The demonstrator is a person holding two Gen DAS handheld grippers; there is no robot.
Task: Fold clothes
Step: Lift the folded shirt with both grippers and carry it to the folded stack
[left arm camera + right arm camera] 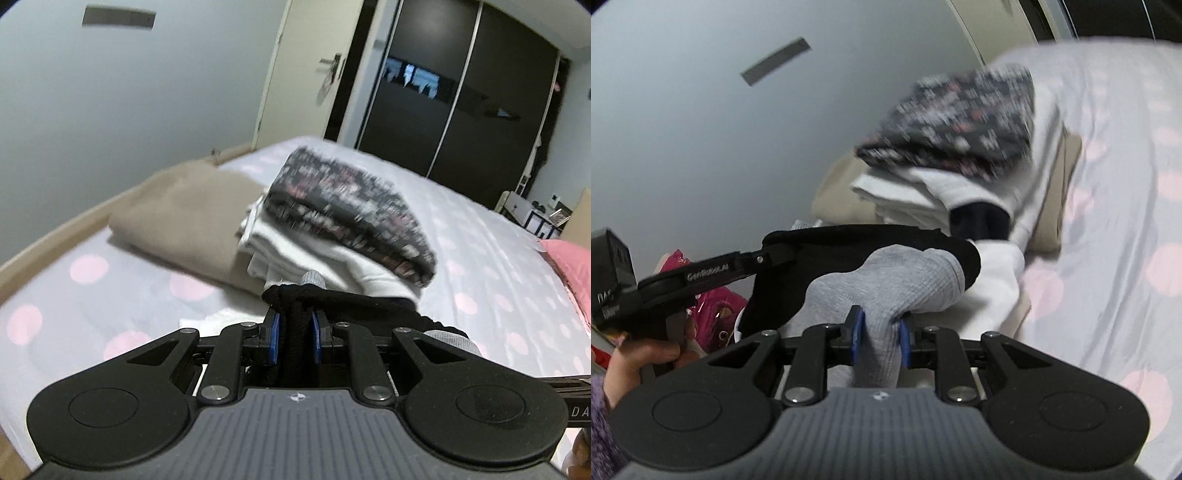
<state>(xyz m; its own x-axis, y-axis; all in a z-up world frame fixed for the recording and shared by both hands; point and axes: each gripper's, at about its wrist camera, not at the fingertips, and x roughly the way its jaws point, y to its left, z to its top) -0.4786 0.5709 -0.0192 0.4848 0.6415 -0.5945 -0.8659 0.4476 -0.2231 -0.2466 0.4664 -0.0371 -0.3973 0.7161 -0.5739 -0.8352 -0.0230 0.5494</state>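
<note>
My left gripper (pixel 294 325) pinches a bunched black garment (pixel 354 306); my right gripper (pixel 878 334) clamps its ribbed grey cuff (pixel 886 284). Both soft pieces hang just before the fingers. Beyond lies a stack: white folded cloth (pixel 295 240), a patterned dark garment (pixel 351 206), beige fabric (pixel 184 214) left. Dotted sheet (pixel 498 258) stretches bare to the right.

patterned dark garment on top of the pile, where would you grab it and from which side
Judging by its pose, grip the patterned dark garment at its thick folded near edge, coming in low from the near side: that edge overhangs the white folded clothes and faces both grippers.
</note>
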